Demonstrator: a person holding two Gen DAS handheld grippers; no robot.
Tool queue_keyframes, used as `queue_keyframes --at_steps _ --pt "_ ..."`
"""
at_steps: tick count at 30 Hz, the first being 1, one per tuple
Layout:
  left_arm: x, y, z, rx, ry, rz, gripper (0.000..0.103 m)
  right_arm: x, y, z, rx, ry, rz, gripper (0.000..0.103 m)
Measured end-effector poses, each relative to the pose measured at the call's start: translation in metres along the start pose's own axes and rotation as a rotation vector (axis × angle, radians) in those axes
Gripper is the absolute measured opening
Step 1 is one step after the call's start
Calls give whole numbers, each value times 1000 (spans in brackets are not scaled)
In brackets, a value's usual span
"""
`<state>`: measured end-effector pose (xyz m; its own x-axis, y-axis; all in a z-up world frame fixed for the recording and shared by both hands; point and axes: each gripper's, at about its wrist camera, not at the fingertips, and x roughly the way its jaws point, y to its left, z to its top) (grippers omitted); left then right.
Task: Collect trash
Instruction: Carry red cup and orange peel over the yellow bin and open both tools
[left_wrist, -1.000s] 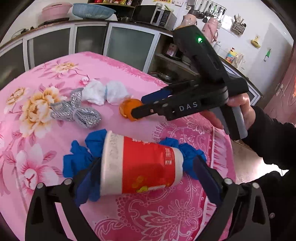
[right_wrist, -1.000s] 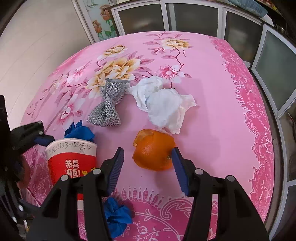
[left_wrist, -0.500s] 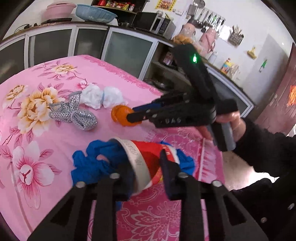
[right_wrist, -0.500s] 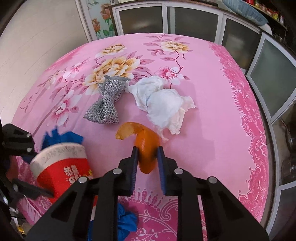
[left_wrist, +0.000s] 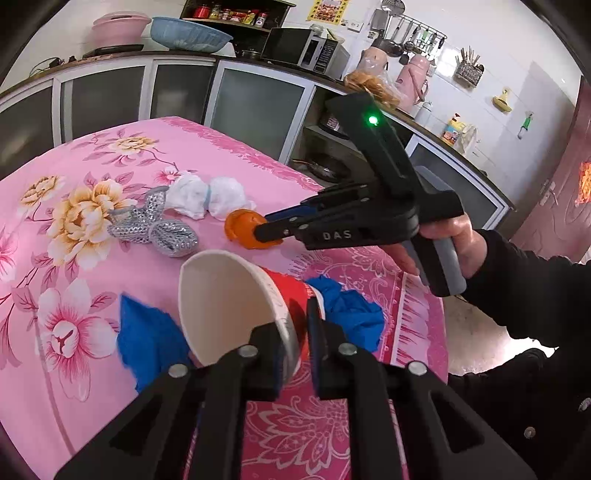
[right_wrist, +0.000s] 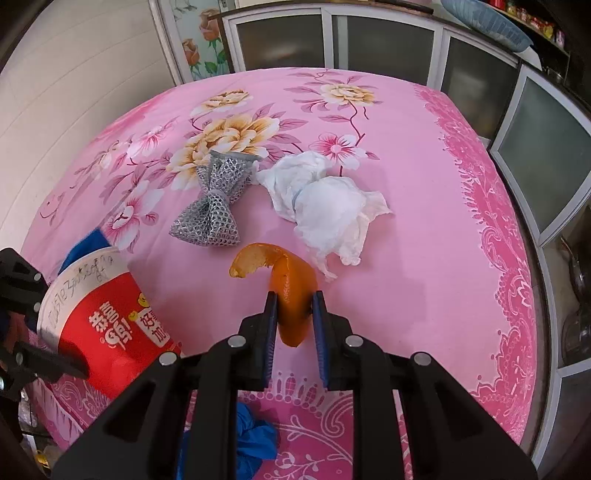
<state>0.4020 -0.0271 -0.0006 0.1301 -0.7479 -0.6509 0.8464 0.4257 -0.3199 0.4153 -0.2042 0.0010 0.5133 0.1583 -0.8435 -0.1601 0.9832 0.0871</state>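
1. Between the two pads of the left gripper (left_wrist: 297, 332) sits the wall of a red and white paper cup (left_wrist: 236, 306); the jaws are closing on it, one pad inside the mouth and one outside on the red side, both touching the wall
2. Held this way, the cup is tilted and its open white mouth faces the left wrist camera
3. On both sides of this gripper, and under the cup, lies a crumpled blue glove (left_wrist: 147, 339) on the pink flowered cloth (left_wrist: 74, 369)
4. Ahead of the left gripper and to its right, the right gripper (right_wrist: 295, 314) is clamped on a piece of orange peel (right_wrist: 291, 291); its blue pads press the peel from both sides
5. The free end of the peel curls away, forward and to the left of these pads
6. Just beyond the peel lies a crumpled white tissue (right_wrist: 325, 206), and left of it, touching it, a silver mesh bow (right_wrist: 214, 210)
7. A person's hand (left_wrist: 454, 240) in a dark sleeve holds the handle of the right gripper
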Motion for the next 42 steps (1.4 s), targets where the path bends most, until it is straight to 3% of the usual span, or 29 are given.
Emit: queue_keyframes --at_steps 3,12,24,34,42 --pt "0 -2 0 -5 -15 -12 3 -3 1 -2 -5 -12 7 14" --pt "-29 -10 -4 -29 -106 -39 3 -26 -2 -8 16 -58 28 13" --pt "-104 -42 -34 -68 -248 -11 3 -105 -4 -44 36 -163 62 13" --pt "-119 -88 -63 -89 -276 2 3 -173 -25 -125 103 -212 22 14" --pt "-53 -147 -69 -43 -188 -121 3 -214 -76 -223 249 -206 -55 14"
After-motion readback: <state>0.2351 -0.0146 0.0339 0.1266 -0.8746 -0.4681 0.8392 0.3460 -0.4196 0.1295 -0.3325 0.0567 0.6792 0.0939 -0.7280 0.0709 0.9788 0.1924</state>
